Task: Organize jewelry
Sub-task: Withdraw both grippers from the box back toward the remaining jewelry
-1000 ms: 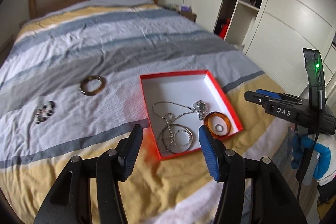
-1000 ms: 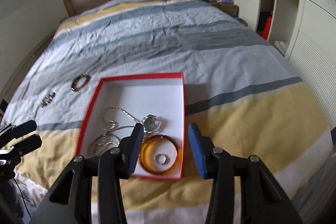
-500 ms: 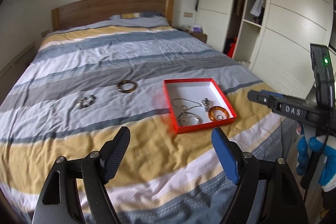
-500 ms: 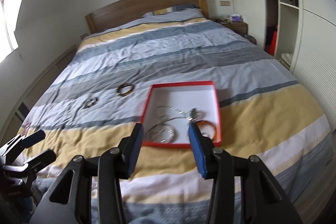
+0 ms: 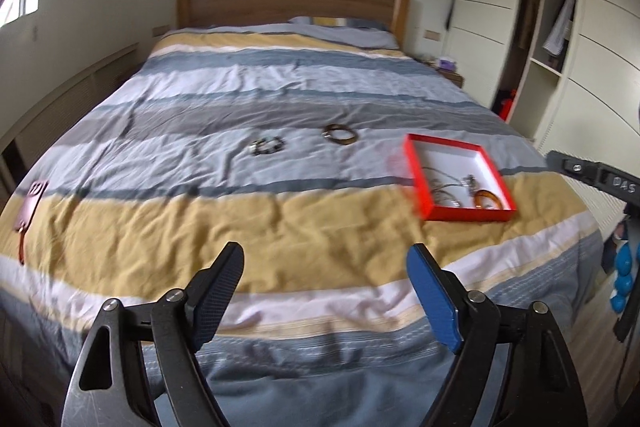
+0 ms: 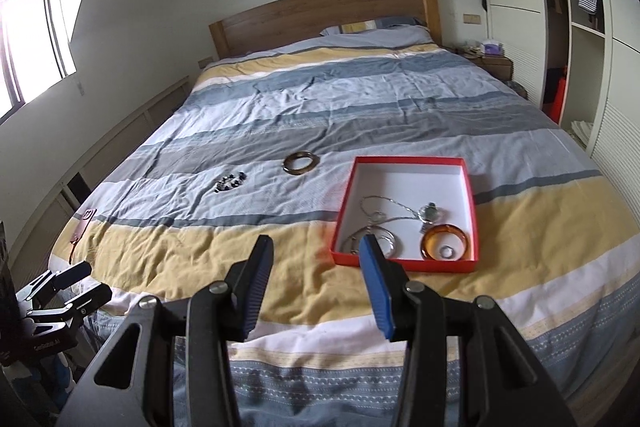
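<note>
A red box (image 6: pixel 404 263) lies on the striped bed cover, holding silver chains (image 6: pixel 376 215), a watch (image 6: pixel 430 213) and an amber bangle (image 6: pixel 428 245) with a small ring inside it. Left of the box, a brown bangle (image 6: pixel 289 159) and a dark beaded bracelet (image 6: pixel 231 182) rest on the cover. In the left wrist view the box (image 5: pixel 416 171) sits far right, with the brown bangle (image 5: pixel 352 137) and bracelet (image 5: pixel 258 149) beyond. My left gripper (image 5: pixel 326 255) hangs over the foot of the bed, its jaws opening with nothing between them. My right gripper (image 6: pixel 316 243) is open and empty, short of the box's near left corner.
A pink phone (image 6: pixel 82 223) lies at the bed's left edge. White wardrobes (image 6: pixel 520 27) with an open shelf bay line the right side, and a nightstand (image 6: pixel 494 61) stands by the wooden headboard (image 6: pixel 320 11). A window (image 6: pixel 28 39) is on the left wall.
Both grippers have drawn back from over the red box to the foot of the bed. The left jaws have spread wider, and its view has swung left.
</note>
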`<state>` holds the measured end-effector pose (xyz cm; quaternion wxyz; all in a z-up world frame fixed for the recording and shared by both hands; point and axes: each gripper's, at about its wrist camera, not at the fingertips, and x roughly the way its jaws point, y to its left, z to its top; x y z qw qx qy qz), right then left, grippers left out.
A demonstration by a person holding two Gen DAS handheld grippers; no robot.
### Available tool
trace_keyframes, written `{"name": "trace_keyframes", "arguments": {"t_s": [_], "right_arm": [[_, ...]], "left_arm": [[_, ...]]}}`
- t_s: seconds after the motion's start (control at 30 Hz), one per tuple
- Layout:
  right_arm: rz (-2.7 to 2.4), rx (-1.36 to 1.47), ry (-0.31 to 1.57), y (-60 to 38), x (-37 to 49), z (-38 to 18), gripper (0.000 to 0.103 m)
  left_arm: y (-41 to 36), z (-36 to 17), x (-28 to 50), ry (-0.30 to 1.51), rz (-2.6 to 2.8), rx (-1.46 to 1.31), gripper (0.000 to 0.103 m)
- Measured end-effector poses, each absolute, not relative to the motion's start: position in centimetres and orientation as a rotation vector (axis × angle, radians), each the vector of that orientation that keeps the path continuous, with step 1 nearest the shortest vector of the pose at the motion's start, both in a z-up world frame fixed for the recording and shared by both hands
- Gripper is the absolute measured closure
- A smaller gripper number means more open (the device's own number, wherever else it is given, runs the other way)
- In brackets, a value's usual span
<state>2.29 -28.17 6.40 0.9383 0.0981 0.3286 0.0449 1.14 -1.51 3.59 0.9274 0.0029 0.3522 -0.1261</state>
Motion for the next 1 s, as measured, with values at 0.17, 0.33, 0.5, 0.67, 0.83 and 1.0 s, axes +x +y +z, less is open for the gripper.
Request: {"name": "trace_keyframes", "arguments": {"t_s": [0.17,0.33,0.5,0.67,0.83,1.0], "right_arm": [[0.108,0.194,0.683,-27.7,4.1,5.6,0.053],[0.134,0.182,0.717,-26.5,7.8,4.1,0.053],[0.162,0.161,0.758,-24.9,12.6,2.3,0.053],[0.204,0.132,0.810,-23.2,18.6,0.5,0.053],[0.264,0.093,0.862,-20.7,25.3,-1.4,0.053],[0.292,0.082,0.911,-19.0,31.6,-3.9,0.053]], "left_arm": [[0.9,2.1,2.5,0.742,-0.190,-0.003,0.018],[2.3,0.1,5.7,0.782,-0.156,-0.010,0.018],[3.2,-1.6,10.1,0.825,-0.158,-0.031,0.018],[3.8,-3.2,15.8,0.864,-0.165,-0.048,0.020],[4.1,-4.6,22.2,0.892,-0.198,-0.048,0.022],[3.1,-6.1,28.2,0.902,-0.251,-0.011,0.022]]}}
